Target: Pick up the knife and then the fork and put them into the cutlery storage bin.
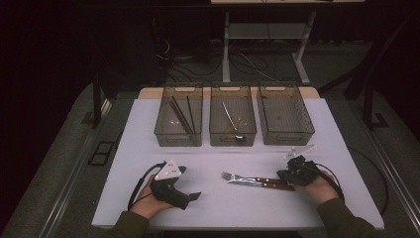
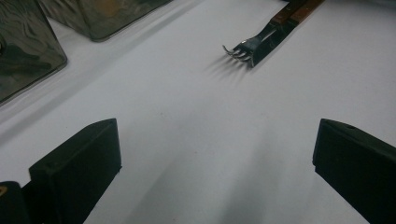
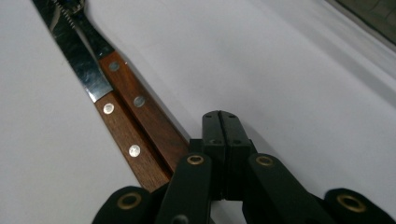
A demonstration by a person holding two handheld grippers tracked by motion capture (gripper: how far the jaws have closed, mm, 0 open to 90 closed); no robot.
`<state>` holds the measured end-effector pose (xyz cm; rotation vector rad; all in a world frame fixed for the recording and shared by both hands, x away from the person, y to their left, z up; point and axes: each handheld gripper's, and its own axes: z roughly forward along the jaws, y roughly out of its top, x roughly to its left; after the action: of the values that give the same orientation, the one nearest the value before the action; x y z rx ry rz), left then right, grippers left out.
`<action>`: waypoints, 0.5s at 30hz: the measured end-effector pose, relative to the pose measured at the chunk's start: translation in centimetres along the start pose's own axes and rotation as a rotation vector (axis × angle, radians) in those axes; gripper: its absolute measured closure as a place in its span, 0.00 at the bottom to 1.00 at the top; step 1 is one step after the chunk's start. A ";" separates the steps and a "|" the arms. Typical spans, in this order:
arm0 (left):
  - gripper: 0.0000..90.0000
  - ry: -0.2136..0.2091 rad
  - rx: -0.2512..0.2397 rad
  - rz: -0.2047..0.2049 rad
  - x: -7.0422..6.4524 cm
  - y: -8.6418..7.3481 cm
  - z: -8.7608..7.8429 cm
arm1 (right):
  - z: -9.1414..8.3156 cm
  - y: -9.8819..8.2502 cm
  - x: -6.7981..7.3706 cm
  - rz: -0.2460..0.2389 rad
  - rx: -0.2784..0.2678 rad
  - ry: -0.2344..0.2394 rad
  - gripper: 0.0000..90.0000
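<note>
white worktop (image 1: pixel 148 129) has three bins along its far edge. fork (image 1: pixel 235 177) and knife (image 1: pixel 257 182) lie together near the front edge. right gripper (image 3: pixel 220 122), jaws closed and holding nothing, sits by their handles. left gripper (image 2: pixel 215 172) is wide open, holding nothing.

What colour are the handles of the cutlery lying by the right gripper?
Reddish-brown wooden handles with silver rivets, clearest in the right gripper view.
</note>
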<state>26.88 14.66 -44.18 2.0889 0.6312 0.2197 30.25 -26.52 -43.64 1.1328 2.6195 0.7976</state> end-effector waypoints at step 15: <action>0.00 0.001 -0.001 -0.003 0.0 0.0 0.0 | -1.1 -1.4 1.4 -0.035 0.037 0.051 1.00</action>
<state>26.90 14.67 -44.17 2.0866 0.6350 0.2196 27.96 -26.75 -43.43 1.0872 2.6985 0.7852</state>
